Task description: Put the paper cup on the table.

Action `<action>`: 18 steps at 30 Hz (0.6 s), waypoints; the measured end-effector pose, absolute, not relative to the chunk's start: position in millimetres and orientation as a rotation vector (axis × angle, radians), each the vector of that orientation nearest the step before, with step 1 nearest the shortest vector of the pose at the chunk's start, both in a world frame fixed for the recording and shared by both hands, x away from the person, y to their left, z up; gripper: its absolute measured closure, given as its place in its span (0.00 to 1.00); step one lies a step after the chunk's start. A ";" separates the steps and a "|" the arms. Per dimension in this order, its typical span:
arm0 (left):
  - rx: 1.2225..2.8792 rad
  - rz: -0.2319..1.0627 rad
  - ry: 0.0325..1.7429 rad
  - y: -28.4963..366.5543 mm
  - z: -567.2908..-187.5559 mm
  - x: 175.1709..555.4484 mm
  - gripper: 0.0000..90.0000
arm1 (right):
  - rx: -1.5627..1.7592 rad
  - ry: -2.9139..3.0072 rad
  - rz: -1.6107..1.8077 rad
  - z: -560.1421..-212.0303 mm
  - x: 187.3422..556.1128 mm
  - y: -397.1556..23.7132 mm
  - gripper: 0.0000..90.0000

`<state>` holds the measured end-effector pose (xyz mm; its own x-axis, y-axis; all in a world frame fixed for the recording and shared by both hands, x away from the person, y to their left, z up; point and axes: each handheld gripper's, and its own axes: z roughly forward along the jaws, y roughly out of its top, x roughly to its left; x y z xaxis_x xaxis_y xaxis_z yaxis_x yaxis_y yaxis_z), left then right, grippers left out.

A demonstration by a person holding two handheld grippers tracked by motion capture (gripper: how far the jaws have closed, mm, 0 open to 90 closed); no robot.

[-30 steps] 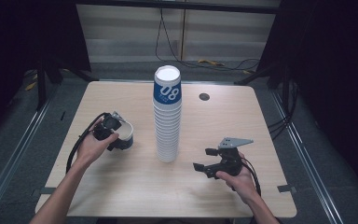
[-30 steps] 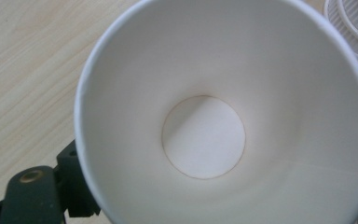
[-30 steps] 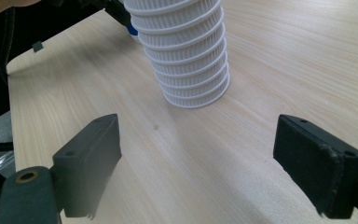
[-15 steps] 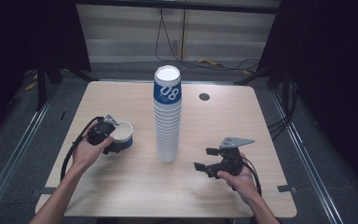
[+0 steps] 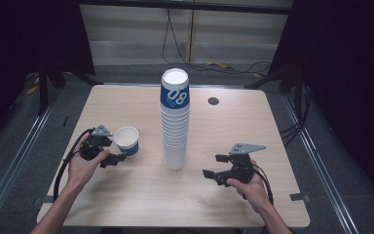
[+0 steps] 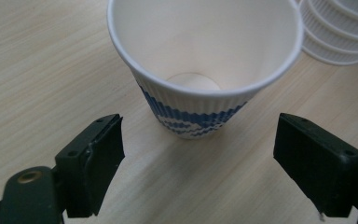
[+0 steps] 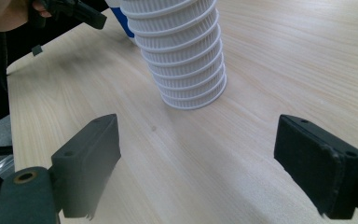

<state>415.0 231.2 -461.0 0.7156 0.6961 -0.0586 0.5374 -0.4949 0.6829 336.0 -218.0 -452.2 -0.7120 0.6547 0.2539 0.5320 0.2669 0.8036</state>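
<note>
Left hand-held gripper (image 5: 118, 158): released, jaws apart, just short of the upright cup (image 5: 127, 140). Right hand-held gripper (image 5: 214, 165): released, facing the cup stack (image 5: 175, 119) beside that cup.

Your left gripper (image 5: 118, 158) sits just beside the single cup (image 5: 126, 140), jaws apart, left of the tall cup stack (image 5: 175, 119).

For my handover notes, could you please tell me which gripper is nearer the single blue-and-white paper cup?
Left. The left gripper sits open just beside the single blue-and-white paper cup; the right gripper is beyond the tall cup stack.
</note>
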 end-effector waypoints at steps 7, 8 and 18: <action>2.158 0.304 0.911 230.0 -457.1 391.3 0.18 | 1.130 2.383 1.442 -450.5 334.2 -219.5 0.16; 2.155 0.292 0.905 230.2 -457.4 389.7 0.17 | 1.132 2.379 1.441 -450.3 334.3 -219.9 0.16; 2.052 0.255 0.880 232.6 -463.1 362.4 0.17 | 1.120 2.362 1.432 -448.7 329.5 -218.7 0.16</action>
